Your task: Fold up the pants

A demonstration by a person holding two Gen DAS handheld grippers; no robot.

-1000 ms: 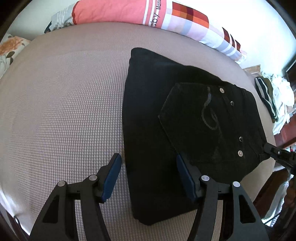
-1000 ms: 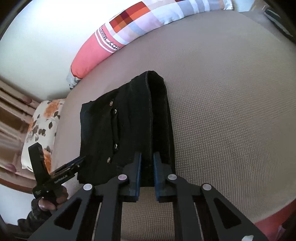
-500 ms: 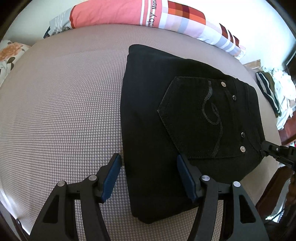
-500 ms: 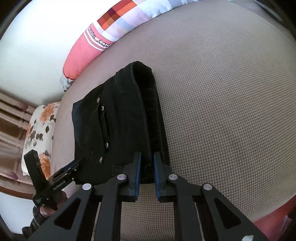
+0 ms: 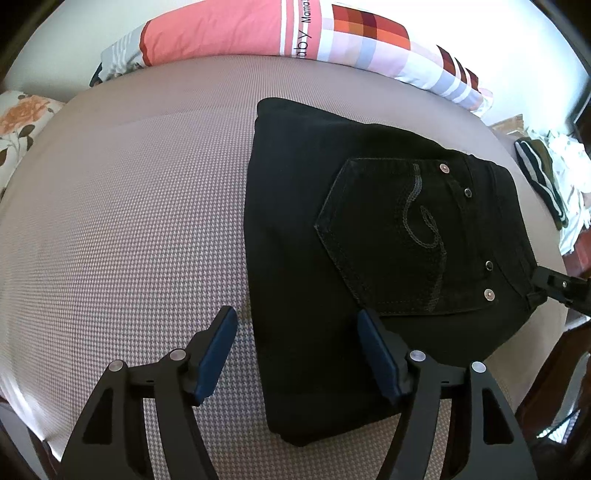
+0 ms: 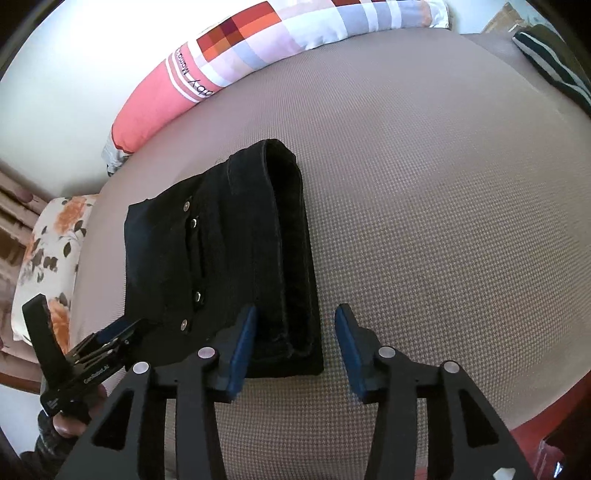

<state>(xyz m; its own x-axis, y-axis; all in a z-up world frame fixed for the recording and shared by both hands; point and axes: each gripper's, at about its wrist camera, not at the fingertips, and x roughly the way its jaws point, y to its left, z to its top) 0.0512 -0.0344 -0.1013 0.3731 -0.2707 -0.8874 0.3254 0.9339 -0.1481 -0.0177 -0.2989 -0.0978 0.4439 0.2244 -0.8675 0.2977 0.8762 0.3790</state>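
Note:
The black pants (image 5: pixel 332 266) lie folded into a thick rectangle on the beige bed, back pocket with curly stitching up. They also show in the right wrist view (image 6: pixel 221 266), with the stacked folded edges on their right side. My left gripper (image 5: pixel 295 350) is open and empty, just above the near edge of the pants. My right gripper (image 6: pixel 295 343) is open and empty, with its left finger over the near right corner of the pants. The left gripper also shows at the lower left of the right wrist view (image 6: pixel 110 339).
A long pink and checked pillow (image 5: pixel 295 33) lies along the far edge of the bed. A floral pillow (image 6: pixel 48 258) lies at one end. A pile of clothes (image 5: pixel 550 177) lies past the other end. Bare bed surface (image 6: pixel 443 221) spreads beside the pants.
My right gripper, shut at the pants' edge before, has opened and let go. The raised top layer has settled flat. The left gripper stayed open, barely moved.

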